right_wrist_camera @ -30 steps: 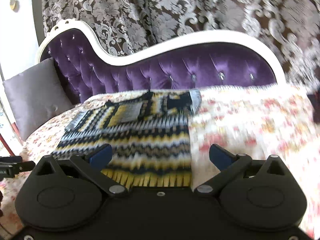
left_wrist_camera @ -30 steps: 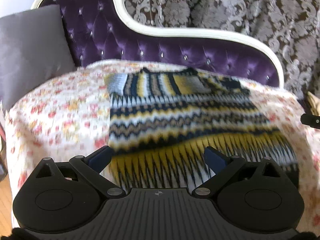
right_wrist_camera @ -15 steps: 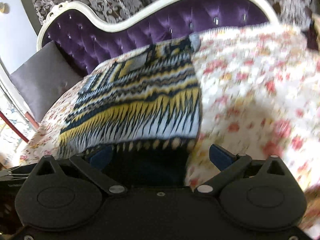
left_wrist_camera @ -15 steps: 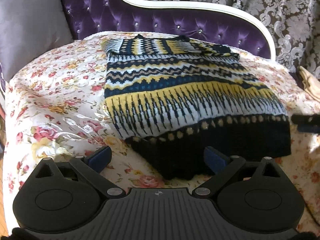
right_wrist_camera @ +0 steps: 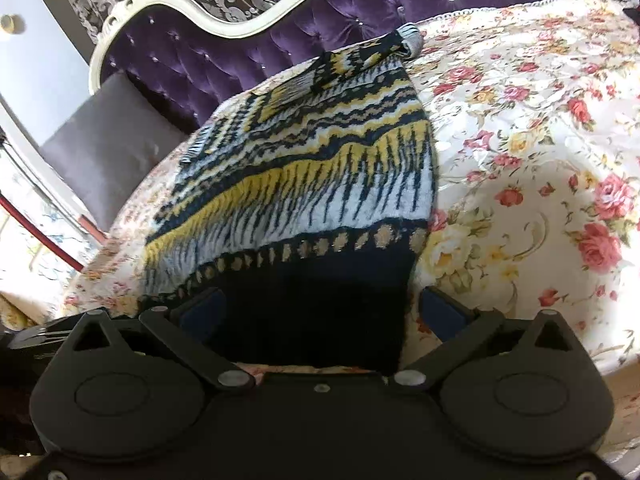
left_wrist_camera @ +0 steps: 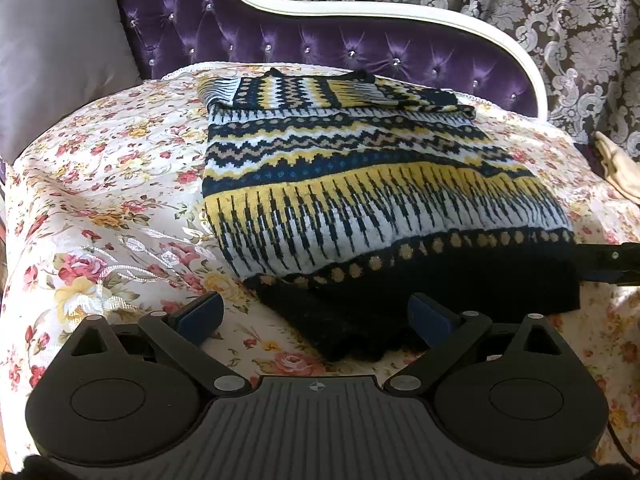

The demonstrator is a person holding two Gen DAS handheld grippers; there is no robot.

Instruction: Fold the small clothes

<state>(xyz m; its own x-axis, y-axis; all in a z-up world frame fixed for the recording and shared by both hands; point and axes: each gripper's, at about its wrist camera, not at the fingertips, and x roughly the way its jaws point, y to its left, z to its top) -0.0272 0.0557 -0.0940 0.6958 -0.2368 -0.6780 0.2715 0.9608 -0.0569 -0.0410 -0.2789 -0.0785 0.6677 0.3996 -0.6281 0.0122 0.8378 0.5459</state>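
Knit sweater (left_wrist_camera: 360, 184) flat on floral cover (left_wrist_camera: 100, 200), black hem nearest both tongs.
L gripper (left_wrist_camera: 316, 314) spread wide, hem corner between tips; R gripper (right_wrist_camera: 320, 308) spread too, straddling hem's other corner, nothing clamped.

A purple tufted headboard (left_wrist_camera: 360, 46) with white trim stood before damask curtains (left_wrist_camera: 540, 8). Below it lay a floral bedspread (left_wrist_camera: 100, 184); a grey cushion (left_wrist_camera: 56, 48) leaned beside it. Sunlight was strong.
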